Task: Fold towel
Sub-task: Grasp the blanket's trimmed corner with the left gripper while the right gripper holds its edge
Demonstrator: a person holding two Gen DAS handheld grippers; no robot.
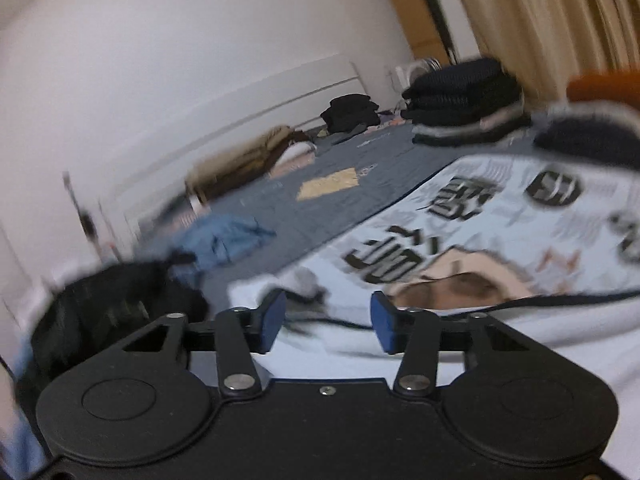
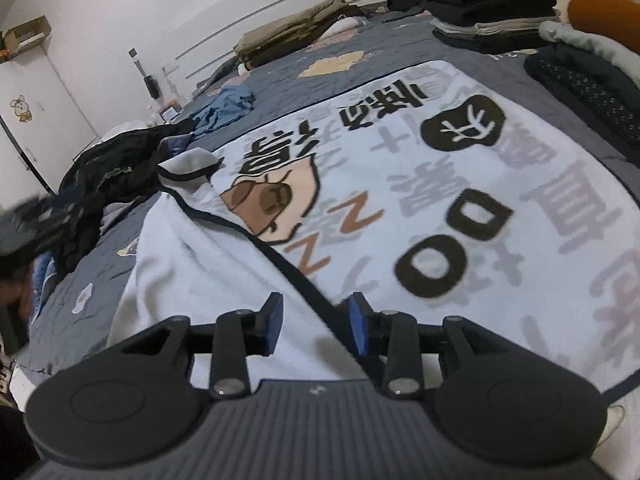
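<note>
one towel (image 2: 400, 200), two tongs parted

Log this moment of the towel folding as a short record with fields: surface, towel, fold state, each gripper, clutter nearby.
surface: bed with a grey quilt
towel: white towel with dark printed characters and a cartoon face, spread flat on the quilt
fold state: near left part turned over, plain white back showing, dark trim running across it
left gripper: open, nothing between the pads, above the towel
right gripper: open, above the folded edge, trim running between the pads
clutter: stack of dark folded clothes, blue garment, black heap
</note>
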